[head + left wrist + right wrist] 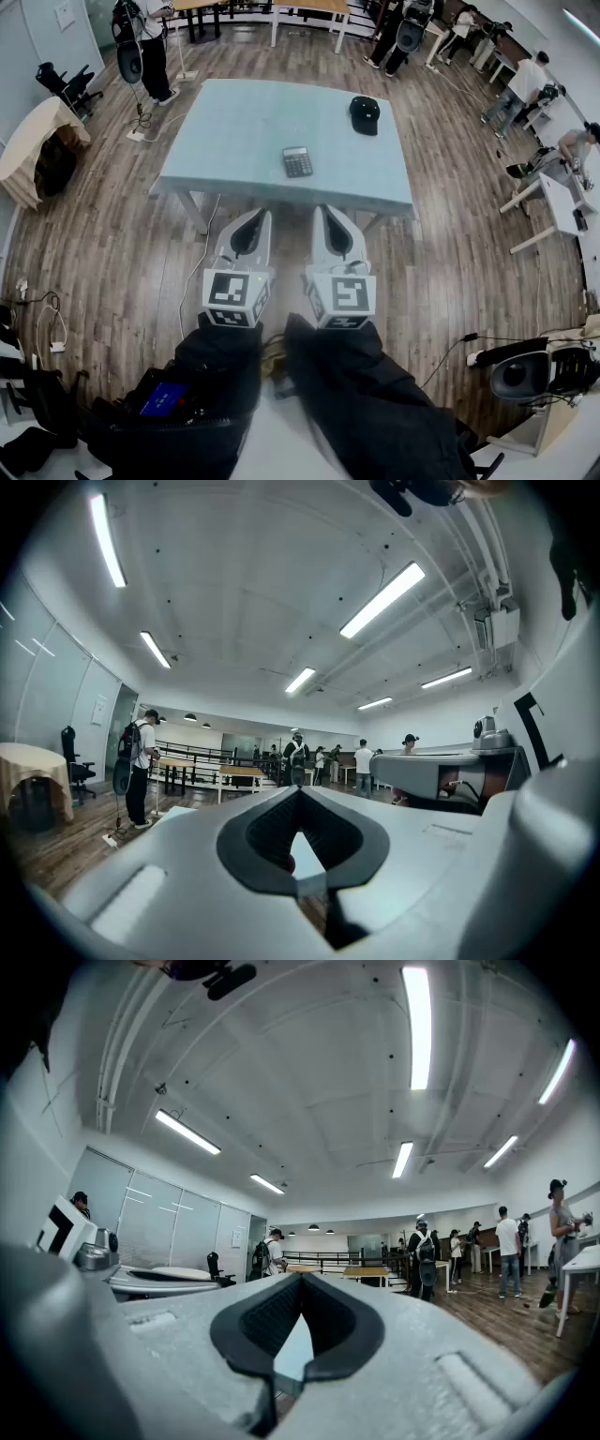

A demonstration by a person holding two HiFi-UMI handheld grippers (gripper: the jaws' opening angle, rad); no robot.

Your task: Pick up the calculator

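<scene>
Dark grey plastic makes up the calculator (298,161), a small rectangle lying flat, with a pale display strip along its far end and a tight grid of keys filling the rest. We see it on the pale blue-green counter (234,112), close to the near edge and a little right of the middle, untouched. A black cap (364,113) sits well apart from it, further back and to the right. Our two grippers are held level, side by side, short of the counter's near edge and above the wooden floor (112,253); the calculator lies beyond them, roughly in line with the space between the two. The left gripper (255,220) has its jaws brought fully together, the tips meeting in a point in its own view (298,791), with nothing caught in them. The right gripper (323,214) looks the same (300,1279): jaws closed tip to tip and empty, with only a sliver of the pale counter showing through the dark padded hollow behind them.
</scene>
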